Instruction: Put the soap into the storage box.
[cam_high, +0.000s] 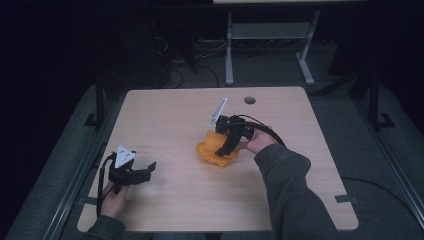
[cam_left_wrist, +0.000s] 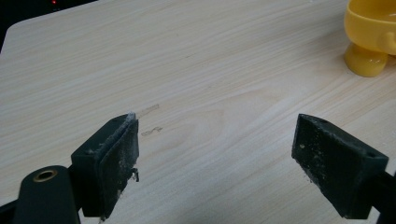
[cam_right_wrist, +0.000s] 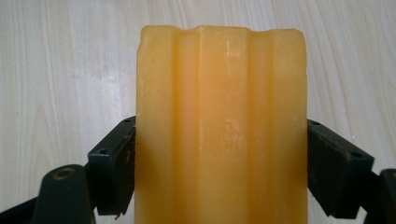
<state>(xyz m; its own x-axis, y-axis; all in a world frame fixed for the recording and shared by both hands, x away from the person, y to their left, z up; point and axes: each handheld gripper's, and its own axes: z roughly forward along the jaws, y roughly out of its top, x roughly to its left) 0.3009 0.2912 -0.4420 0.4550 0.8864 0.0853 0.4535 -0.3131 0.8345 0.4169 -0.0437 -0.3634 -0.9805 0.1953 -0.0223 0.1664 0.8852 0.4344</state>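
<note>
An orange-yellow plastic object (cam_high: 212, 154) stands on the light wooden table (cam_high: 170, 110) near its middle. My right gripper (cam_high: 226, 148) comes at it from the right and is shut on it. In the right gripper view the jaws press both sides of the object's ribbed upright part (cam_right_wrist: 222, 84), with my right gripper (cam_right_wrist: 222, 154) around its lower half. My left gripper (cam_high: 146, 172) hovers at the table's front left, open and holding nothing. In the left gripper view my left gripper (cam_left_wrist: 217, 140) has bare wood between its jaws, and the object's rounded body and foot (cam_left_wrist: 369, 42) sit at the top right.
A round cable hole (cam_high: 250, 100) is in the table's far edge. Behind the table, on a dark floor, stand the metal legs of another desk (cam_high: 230, 55), with cables around them. A faint scuff mark (cam_left_wrist: 152, 130) shows on the wood near the left gripper.
</note>
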